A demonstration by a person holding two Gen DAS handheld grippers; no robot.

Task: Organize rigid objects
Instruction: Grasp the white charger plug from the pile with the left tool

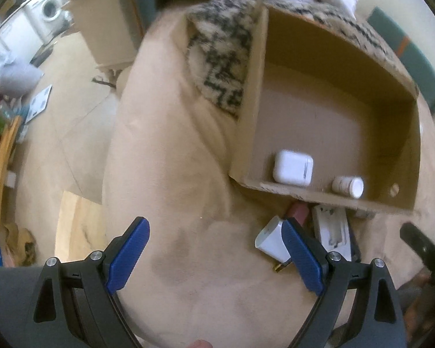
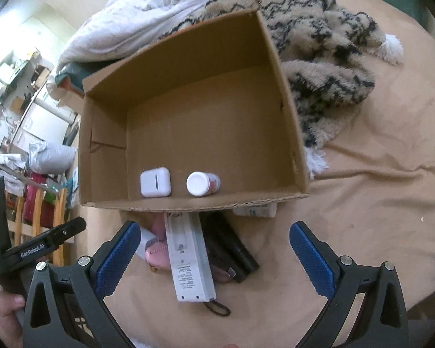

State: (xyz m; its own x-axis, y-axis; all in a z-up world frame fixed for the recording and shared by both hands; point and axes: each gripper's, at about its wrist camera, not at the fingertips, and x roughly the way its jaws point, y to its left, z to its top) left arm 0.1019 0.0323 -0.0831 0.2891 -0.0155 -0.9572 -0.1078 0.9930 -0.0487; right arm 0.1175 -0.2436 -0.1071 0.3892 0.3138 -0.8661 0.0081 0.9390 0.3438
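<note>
An open cardboard box (image 1: 319, 52) (image 2: 188, 58) lies on a beige bed. Inside, by its near wall, sit a white earbud case (image 1: 293, 168) (image 2: 155, 185) and a small white-capped bottle (image 1: 348, 186) (image 2: 202, 183). On the bed in front of the box lie a white remote (image 2: 188, 261) (image 1: 332, 230), a black cylinder (image 2: 232, 246), a pink item (image 2: 156, 256) and a white plug (image 1: 271, 242). My left gripper (image 1: 214, 232) is open over bare sheet, left of the plug. My right gripper (image 2: 214, 232) is open above the remote and touches nothing.
A zigzag-patterned fleece blanket (image 2: 327, 66) (image 1: 223, 58) and a white duvet (image 2: 148, 3) crowd the box's far side. The bed edge drops to the floor (image 1: 72, 121) on the left. A hand (image 2: 8, 310) holds the left gripper's body (image 2: 43, 243) beside my right one.
</note>
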